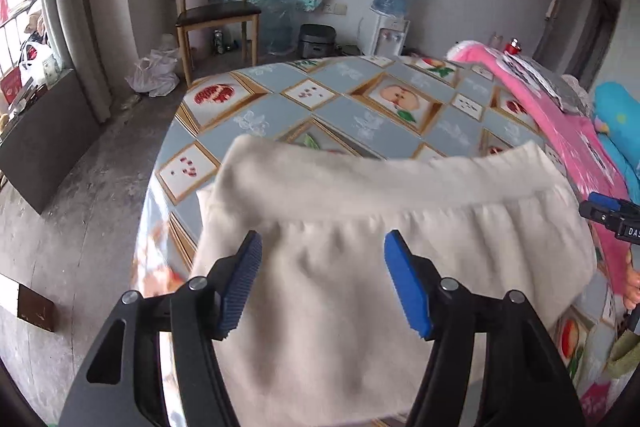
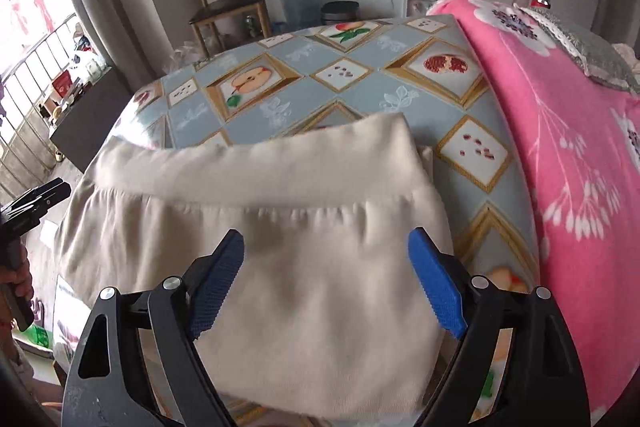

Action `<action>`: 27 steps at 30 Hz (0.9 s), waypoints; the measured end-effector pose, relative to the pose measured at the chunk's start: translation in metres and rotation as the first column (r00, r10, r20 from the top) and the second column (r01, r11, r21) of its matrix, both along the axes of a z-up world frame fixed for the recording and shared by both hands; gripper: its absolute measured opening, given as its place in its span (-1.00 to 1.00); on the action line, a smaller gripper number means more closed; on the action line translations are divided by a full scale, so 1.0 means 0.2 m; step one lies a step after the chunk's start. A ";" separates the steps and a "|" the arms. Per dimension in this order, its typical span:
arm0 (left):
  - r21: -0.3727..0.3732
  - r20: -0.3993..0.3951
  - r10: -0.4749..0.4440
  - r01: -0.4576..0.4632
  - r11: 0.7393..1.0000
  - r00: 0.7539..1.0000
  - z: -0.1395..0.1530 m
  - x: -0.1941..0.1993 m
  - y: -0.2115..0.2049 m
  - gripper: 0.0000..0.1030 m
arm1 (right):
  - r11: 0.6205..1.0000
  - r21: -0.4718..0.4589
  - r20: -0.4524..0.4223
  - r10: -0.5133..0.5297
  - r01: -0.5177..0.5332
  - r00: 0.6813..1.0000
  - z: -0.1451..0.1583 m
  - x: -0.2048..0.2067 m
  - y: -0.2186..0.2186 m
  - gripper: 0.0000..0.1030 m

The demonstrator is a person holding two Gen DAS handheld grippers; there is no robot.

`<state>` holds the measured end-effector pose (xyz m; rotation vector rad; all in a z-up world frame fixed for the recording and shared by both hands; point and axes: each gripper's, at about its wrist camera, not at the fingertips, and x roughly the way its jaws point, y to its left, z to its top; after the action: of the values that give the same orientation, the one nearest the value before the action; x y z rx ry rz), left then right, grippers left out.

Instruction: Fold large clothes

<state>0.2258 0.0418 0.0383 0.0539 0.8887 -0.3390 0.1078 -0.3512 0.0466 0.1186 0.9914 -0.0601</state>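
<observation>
A cream knit garment (image 1: 360,247) lies folded on the table, its ribbed band toward the far side; the right wrist view shows the same cream garment (image 2: 280,247). My left gripper (image 1: 322,255) hovers over its near left part with the jaws wide apart and nothing between the blue pads (image 1: 408,291). My right gripper (image 2: 326,253) hovers over its near right part, also open, with its pads (image 2: 436,287) clear of the cloth. The right gripper's tip (image 1: 608,213) shows at the edge of the left view, and the left gripper (image 2: 36,203) at the edge of the right view.
The table (image 1: 360,115) has a grey-blue fruit-print cover. A pink flowered blanket (image 2: 560,147) lies along its right side with a grey cloth (image 2: 580,47) on top. Behind stand a wooden chair (image 1: 216,15), a water dispenser (image 1: 392,7) and a rice cooker (image 1: 318,39).
</observation>
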 end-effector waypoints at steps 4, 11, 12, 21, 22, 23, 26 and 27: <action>0.030 -0.049 -0.018 0.019 0.999 0.999 -0.15 -0.19 -0.07 0.21 | 0.999 -0.034 -0.088 -0.032 0.029 0.996 -0.19 -0.12 0.06 0.63; 0.102 0.004 0.029 -0.030 0.994 1.000 -0.19 -0.30 -0.11 0.21 | 0.998 -0.027 -0.026 -0.051 0.050 0.998 -0.06 -0.23 0.14 0.64; 0.080 0.013 0.031 -0.032 0.996 0.999 -0.16 -0.33 -0.11 0.21 | 0.999 -0.016 -0.006 -0.045 0.045 0.999 -0.02 -0.27 0.17 0.66; -0.171 0.125 -0.063 0.084 0.982 0.990 0.20 -0.68 -0.16 0.76 | 0.999 0.038 0.072 0.004 -0.007 0.997 0.14 -0.51 0.35 0.72; -0.185 0.147 -0.066 0.093 0.978 0.987 0.25 -0.72 -0.17 0.89 | 0.999 0.037 0.081 0.009 -0.012 0.997 0.16 -0.53 0.37 0.72; -0.202 0.172 -0.065 0.100 0.974 0.983 0.28 -0.75 -0.19 0.90 | 0.999 0.035 0.091 0.012 -0.015 0.996 0.18 -0.54 0.38 0.72; -0.240 0.198 -0.050 0.098 0.966 0.979 0.37 -0.81 -0.22 0.90 | 1.000 0.021 0.117 0.014 -0.017 0.993 0.23 -0.56 0.40 0.73; -0.254 0.195 -0.043 0.093 0.963 0.980 0.39 -0.82 -0.22 0.90 | 1.000 0.019 0.126 0.012 -0.014 0.992 0.24 -0.57 0.40 0.73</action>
<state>0.0612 -0.0027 0.1166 -0.1272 0.6502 -0.5055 -0.0057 -0.2717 0.0953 0.1321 0.8670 -0.0304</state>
